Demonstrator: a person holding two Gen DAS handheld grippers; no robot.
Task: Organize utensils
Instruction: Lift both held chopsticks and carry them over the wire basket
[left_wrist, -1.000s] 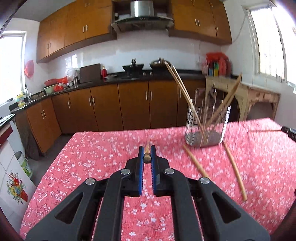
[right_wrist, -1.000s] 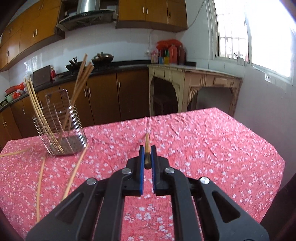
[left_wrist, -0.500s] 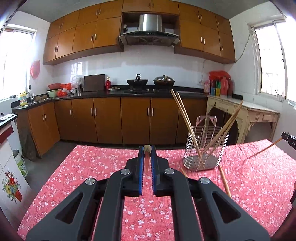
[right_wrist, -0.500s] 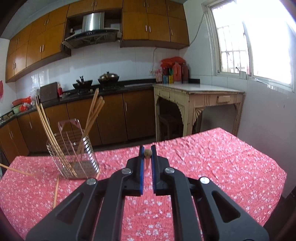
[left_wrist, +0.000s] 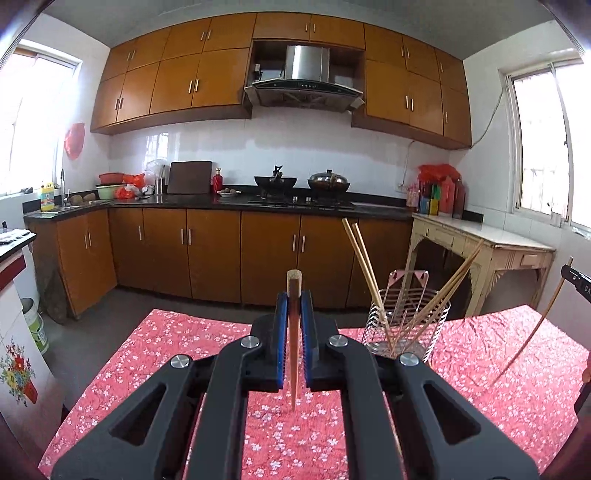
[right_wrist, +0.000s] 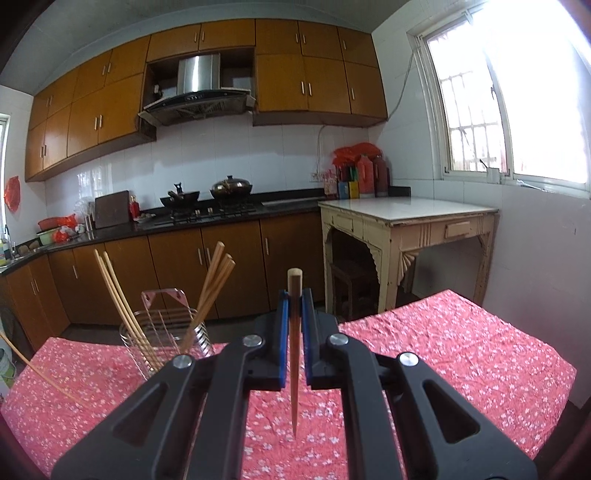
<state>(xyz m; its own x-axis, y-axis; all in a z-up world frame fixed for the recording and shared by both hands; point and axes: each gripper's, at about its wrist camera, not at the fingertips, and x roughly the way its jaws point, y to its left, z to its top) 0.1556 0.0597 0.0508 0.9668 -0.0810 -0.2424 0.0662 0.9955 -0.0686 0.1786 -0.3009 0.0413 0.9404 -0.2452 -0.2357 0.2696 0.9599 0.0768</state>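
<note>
From my left wrist: my left gripper (left_wrist: 294, 325) has its blue pads pinched narrow on a wooden chopstick (left_wrist: 293, 354), clamped just below its blunt top end so the thin tip hangs down over the red floral tablecloth (left_wrist: 177, 354). I judge it light, stiff and a little slick, so a hold this close to one end leaves the long tail free to pivot between the pads; a firm pinch with the stick near upright suits it. I sit tilted a little downward, above the table. The wire utensil holder (left_wrist: 408, 325) stands ahead to the right with several chopsticks leaning in it, apart from me. At the far right edge my other gripper's tip shows with its own stick slanting down

From my right wrist: my right gripper (right_wrist: 294, 325) is likewise closed on a darker chopstick (right_wrist: 294, 354), gripped near the blunt end, point down and clear of the cloth. The holder (right_wrist: 166, 332) is ahead to the left, near but not touching. I point slightly downward here too. A pale stick (right_wrist: 40, 373) crosses the left edge, slanting, which I take for the one in my left jaws
</note>
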